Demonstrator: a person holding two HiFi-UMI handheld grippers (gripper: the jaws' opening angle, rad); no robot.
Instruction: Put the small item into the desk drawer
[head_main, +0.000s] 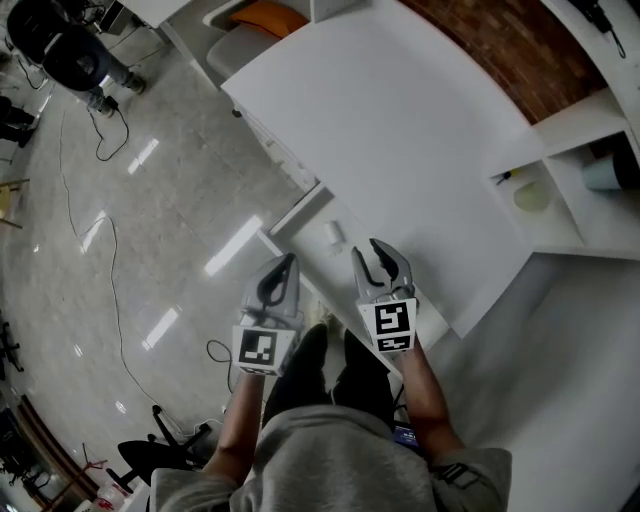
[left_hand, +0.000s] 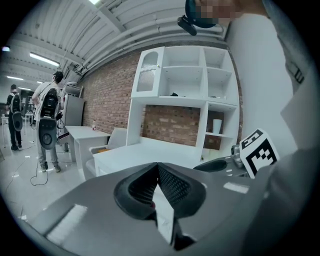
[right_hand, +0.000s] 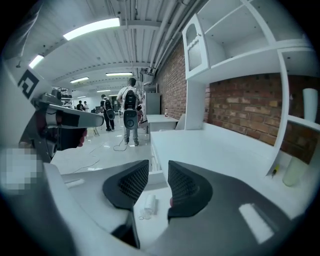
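Fingers (right_hand: 185, 189) of the right gripper (right_hand: 158, 172) stand apart, gripping nothing. The small white item (right_hand: 149, 202) lies below their gap, at the counter's (right_hand: 215, 150) edge. The left gripper's (left_hand: 157, 170) fingers are closed together, empty.

The small item (head_main: 335, 233) is too small to identify: a white, roll-like thing. Whether it lies in the drawer (head_main: 292, 218) or on the worktop (head_main: 400, 130) cannot be told. The right gripper (head_main: 385, 258) hides the surface beside it. A yellowish thing (head_main: 531, 196) in the shelf (head_main: 585, 215) is blurred, and the cup (head_main: 607, 172) is half behind a shelf wall. The person's torso (head_main: 330, 460) is cut off by the head view's bottom edge.
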